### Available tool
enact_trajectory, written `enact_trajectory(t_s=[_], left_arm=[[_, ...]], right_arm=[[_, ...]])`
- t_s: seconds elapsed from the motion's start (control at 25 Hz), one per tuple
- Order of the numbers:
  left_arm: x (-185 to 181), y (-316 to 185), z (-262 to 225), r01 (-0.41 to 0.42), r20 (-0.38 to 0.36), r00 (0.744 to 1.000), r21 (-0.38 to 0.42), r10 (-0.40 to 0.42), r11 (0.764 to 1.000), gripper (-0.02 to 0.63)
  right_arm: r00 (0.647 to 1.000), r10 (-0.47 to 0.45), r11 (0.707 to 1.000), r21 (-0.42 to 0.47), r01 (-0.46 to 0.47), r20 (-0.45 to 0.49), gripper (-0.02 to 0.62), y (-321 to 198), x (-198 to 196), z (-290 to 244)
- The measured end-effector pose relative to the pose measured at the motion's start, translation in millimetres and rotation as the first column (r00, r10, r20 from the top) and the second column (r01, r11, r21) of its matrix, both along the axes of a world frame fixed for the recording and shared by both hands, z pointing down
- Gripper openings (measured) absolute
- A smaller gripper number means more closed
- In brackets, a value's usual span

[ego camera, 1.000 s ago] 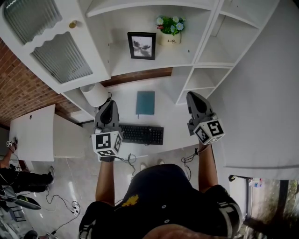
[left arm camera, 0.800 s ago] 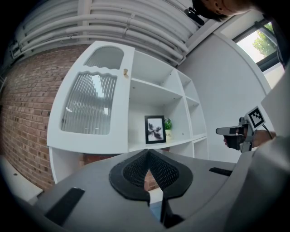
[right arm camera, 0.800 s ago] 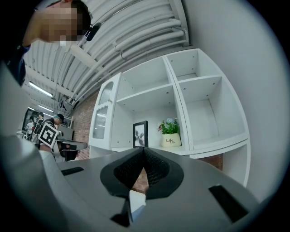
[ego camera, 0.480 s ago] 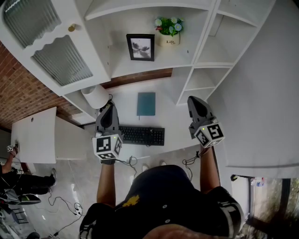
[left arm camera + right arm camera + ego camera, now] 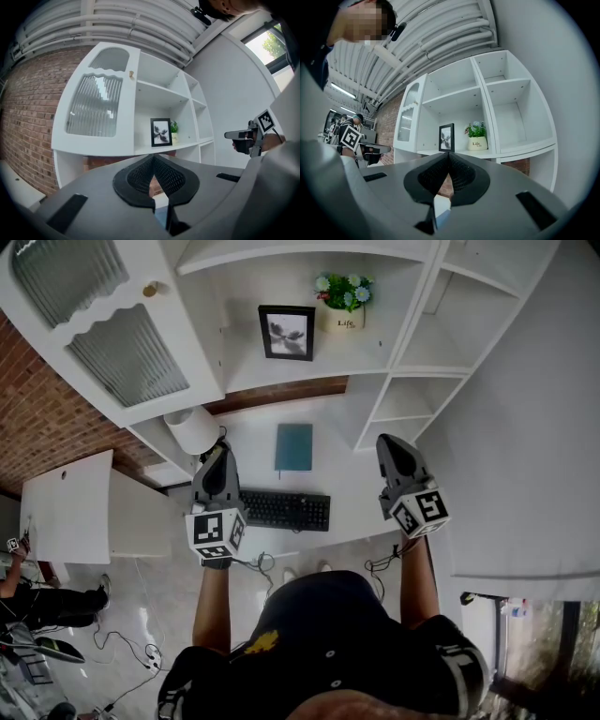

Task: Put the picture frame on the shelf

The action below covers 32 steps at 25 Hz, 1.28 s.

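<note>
- A white shelf unit (image 5: 309, 371) backs onto a brick wall (image 5: 47, 427), with a white bench (image 5: 347, 484) below it. A ribbed-glass cabinet door (image 5: 127, 352) fills the head view's 10 o'clock.
- On the bench, from the left, are one white lamp (image 5: 190, 428) and one black keyboard (image 5: 285, 510), with one teal book (image 5: 293, 446) at the keyboard's 12 o'clock.
- The left gripper (image 5: 219, 448) is held level over the bench, jaws together on nothing.
- The one picture frame (image 5: 287, 332) stands upright on the shelf at 12 o'clock, long axis vertical. One potted plant (image 5: 343, 304) stands just beside it at 3 o'clock, not touching.
- The right gripper (image 5: 389, 441) is likewise closed and empty.
- The frame lies at 1 o'clock from the left gripper and 11 o'clock from the right. It is well apart from both and about equally far, so the placing looks already done.
</note>
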<state>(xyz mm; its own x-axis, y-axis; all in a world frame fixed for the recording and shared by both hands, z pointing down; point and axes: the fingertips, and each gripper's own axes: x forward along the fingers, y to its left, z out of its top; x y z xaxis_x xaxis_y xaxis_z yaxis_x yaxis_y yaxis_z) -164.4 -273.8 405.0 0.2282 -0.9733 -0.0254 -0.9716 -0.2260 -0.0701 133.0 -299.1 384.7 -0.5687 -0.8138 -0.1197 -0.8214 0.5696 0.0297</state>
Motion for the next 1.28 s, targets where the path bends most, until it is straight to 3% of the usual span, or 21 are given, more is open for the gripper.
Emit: enact_trajectory(t_s=[1.28], left_arm=[[-3.4,6.3,8.9,0.019,0.000,1.000,-0.013,-0.019,1.000,0.018]], right_arm=[[1.000,-0.009,1.000,0.007,0.009,-0.003,0.006,7.7,0.5,-4.1]])
